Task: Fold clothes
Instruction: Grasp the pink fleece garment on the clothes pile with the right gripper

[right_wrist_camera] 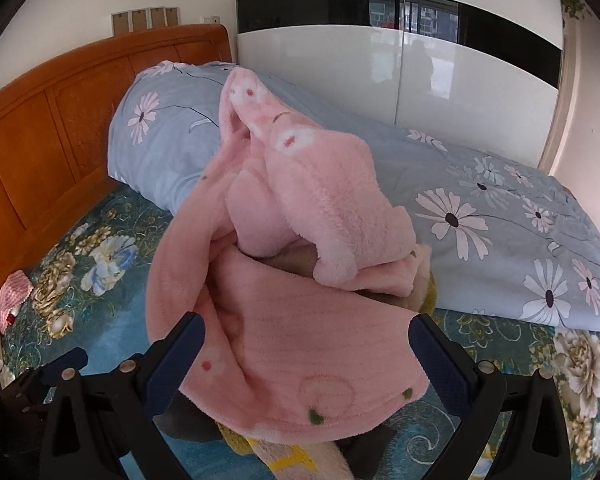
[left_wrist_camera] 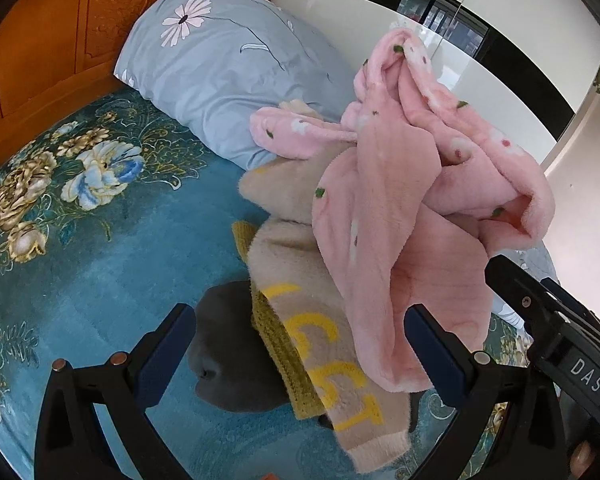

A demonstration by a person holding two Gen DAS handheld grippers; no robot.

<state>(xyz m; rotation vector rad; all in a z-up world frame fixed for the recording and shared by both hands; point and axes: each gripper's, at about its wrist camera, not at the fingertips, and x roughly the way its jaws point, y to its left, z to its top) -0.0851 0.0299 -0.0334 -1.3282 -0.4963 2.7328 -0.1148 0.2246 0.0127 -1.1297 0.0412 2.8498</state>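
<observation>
Left wrist view: pink fleece garment [left_wrist_camera: 400, 208] seen bunched atop beige sweater [left_wrist_camera: 300, 300], near pillow edge of bed [left_wrist_camera: 100, 260]. Soft, light, floppy, bulky judged; hem edge best gripped. Left claw [left_wrist_camera: 300, 344] and right claw [right_wrist_camera: 306, 356] held wide, nothing clamped.

**Bed with teal floral cover, laundry heaped near the quilt**

The bed [left_wrist_camera: 100, 248] wears a teal cover with printed gold and blue flowers. A rolled blue-grey quilt [right_wrist_camera: 480, 216] with daisies lies along its far side, reaching the wooden headboard [right_wrist_camera: 40, 152]. Just in front of it, a beige garment [left_wrist_camera: 300, 280] with yellow lettering and a dark grey garment [left_wrist_camera: 228, 344] rest on the cover, under a crumpled pink fleece [left_wrist_camera: 400, 208]. A small pink-checked cloth [right_wrist_camera: 14, 292] sits near the headboard.
</observation>
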